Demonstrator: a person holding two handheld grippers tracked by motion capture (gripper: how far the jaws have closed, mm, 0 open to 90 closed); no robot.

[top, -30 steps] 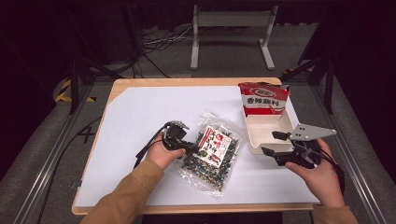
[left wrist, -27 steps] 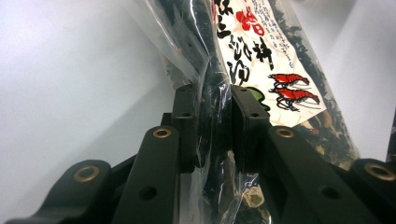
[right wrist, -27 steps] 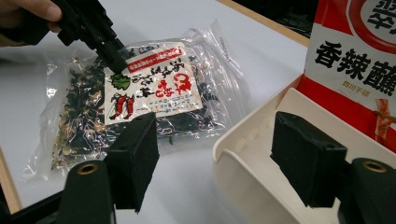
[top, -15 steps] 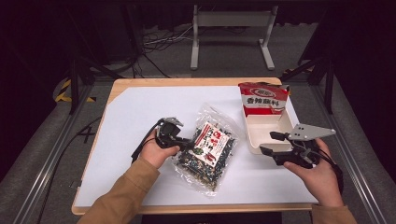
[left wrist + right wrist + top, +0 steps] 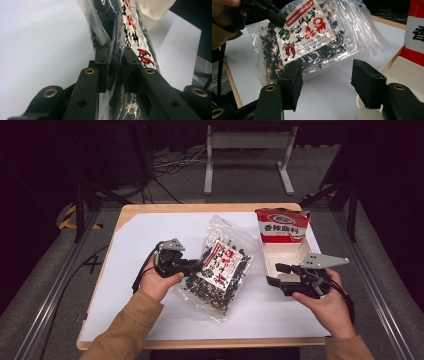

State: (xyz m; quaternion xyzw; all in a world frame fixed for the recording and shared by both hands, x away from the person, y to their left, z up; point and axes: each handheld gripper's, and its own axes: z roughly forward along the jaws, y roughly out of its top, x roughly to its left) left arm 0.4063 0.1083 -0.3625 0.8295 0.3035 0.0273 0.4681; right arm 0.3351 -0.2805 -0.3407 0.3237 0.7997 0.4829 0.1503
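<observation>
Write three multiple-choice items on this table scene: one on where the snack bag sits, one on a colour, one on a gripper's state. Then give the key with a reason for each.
1. Where is the clear snack bag?
A. inside the white box
B. between the two grippers on the white mat
C. on the floor

2. What colour is the raised flap of the white box?
A. red and white
B. blue
C. green

3. What is the left gripper doing?
A. hanging open over bare mat
B. lying unheld on the table
C. clamped on the bag's edge

Key: B, the bag lies on the white mat with the right gripper to its other side; A, the flap is red with a white band of print; C, the left gripper view shows both pads pinching the plastic.
</observation>
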